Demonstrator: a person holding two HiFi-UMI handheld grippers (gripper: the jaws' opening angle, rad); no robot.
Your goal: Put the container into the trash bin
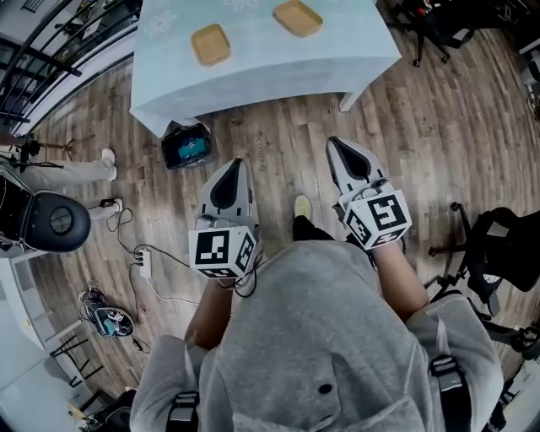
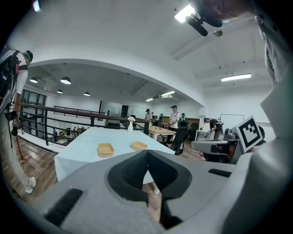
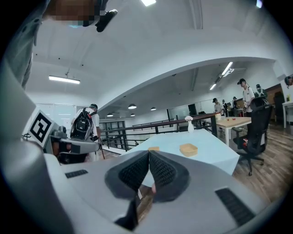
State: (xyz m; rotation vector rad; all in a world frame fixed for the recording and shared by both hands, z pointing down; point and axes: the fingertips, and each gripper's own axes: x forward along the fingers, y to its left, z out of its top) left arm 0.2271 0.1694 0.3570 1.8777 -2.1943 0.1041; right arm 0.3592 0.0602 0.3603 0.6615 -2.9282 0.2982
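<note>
Two shallow tan containers lie on the table with the pale blue cloth (image 1: 337, 51): the left container (image 1: 210, 44) (image 2: 105, 149) (image 3: 154, 148) and the right container (image 1: 297, 18) (image 2: 138, 146) (image 3: 188, 149). A small dark trash bin (image 1: 187, 144) with a teal lining stands on the floor at the table's near left corner. My left gripper (image 1: 238, 160) (image 2: 147, 153) and right gripper (image 1: 335, 141) (image 3: 149, 151) are held side by side over the wooden floor, short of the table and pointing at it. Both are shut, with nothing in them.
A white table leg (image 1: 350, 101) stands ahead of the right gripper. A person's legs (image 1: 80, 171), a black stool (image 1: 51, 221) and a power strip with cables (image 1: 143, 261) are at the left. A black chair (image 1: 498, 245) is at the right. Several people stand far behind the table (image 2: 174, 116).
</note>
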